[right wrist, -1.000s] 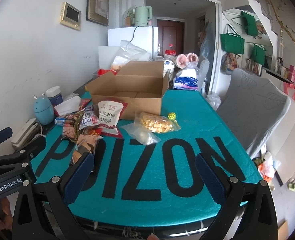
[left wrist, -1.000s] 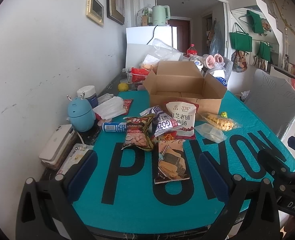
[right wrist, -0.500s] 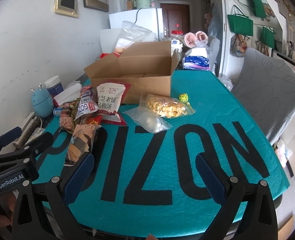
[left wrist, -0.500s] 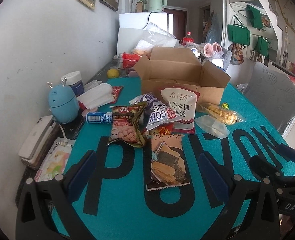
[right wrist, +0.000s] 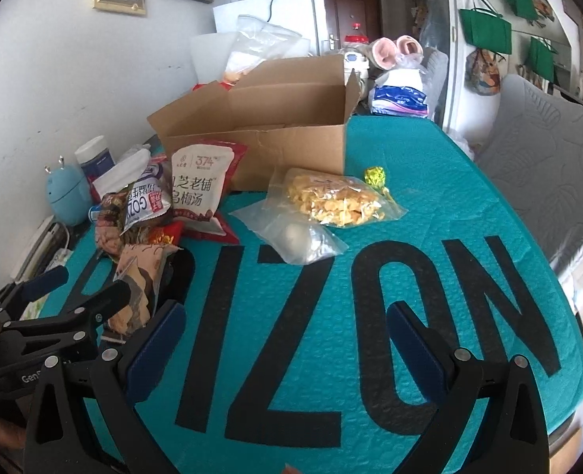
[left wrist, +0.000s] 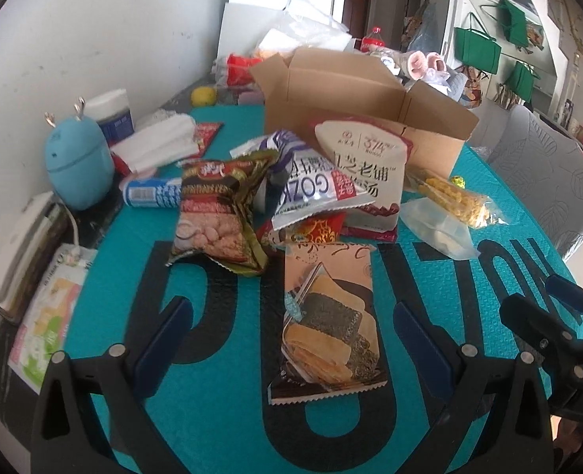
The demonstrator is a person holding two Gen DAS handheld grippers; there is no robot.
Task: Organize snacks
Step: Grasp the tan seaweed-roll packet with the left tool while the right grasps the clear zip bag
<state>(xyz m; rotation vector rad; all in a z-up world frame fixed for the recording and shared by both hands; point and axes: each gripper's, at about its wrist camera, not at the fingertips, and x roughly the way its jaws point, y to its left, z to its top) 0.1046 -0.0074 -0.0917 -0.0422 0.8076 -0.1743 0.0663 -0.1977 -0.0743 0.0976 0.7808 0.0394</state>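
Observation:
A pile of snack packets lies on the teal mat in front of an open cardboard box. Nearest me is a seaweed-cracker packet, lying flat between the fingers of my open left gripper. Behind it sit a brown nut-ball bag, a white-and-purple bag and a white plum-soup pouch. A clear bag of yellow chips and a clear pouch lie before the box. My right gripper hangs open above the bare mat.
Along the left wall stand a blue egg-shaped device, a jar, tissues and a white box. A leaflet lies at the mat's left edge. A grey chair stands right. The left gripper's body is beside the right one.
Both grippers have moved forward and lower toward the snacks. The seaweed-cracker packet now lies between the left fingers. Both stay open.

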